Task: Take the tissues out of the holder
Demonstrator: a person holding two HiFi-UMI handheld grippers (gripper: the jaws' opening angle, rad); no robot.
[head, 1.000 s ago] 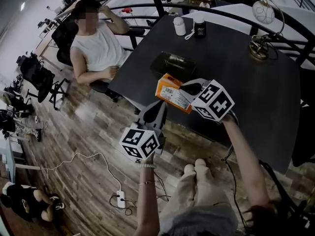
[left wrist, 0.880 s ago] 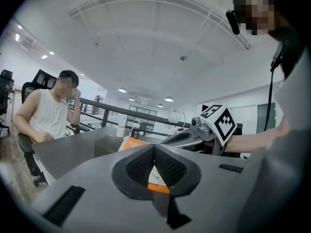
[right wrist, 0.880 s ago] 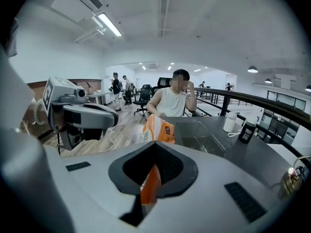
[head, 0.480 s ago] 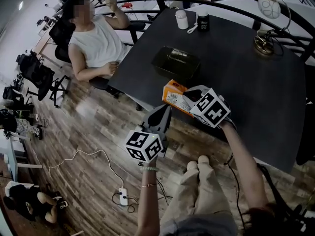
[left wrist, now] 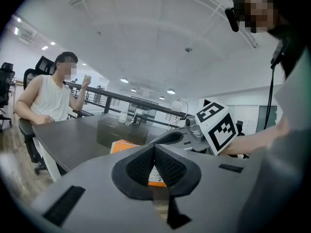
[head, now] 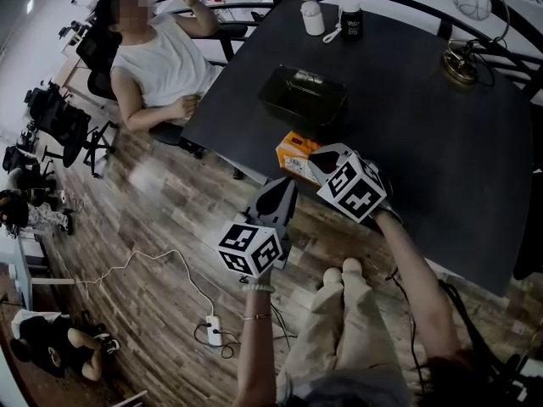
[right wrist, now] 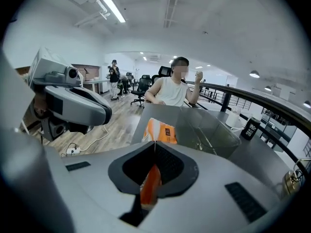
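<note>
The right gripper [head: 329, 154] clamps its jaws on the orange tissue pack [head: 291, 154] at frame centre, just below the dark holder [head: 303, 97] on the table [head: 441, 142]. The left gripper [head: 285, 186], lower centre, has its jaws together on nothing.

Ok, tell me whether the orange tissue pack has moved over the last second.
Yes. Held in the right gripper, the tissue pack has dropped away from the black holder, toward the near edge of the table.

1. Head view: dim, greyish; the dark table [head: 424, 117] loses detail.
2. Gripper views: brighter, a ceiling strip light [right wrist: 112, 9] glaring at 11 o'clock (right gripper view).
3. Fisheye bending, black corners; the right gripper [right wrist: 154, 142] close up is soft.
</note>
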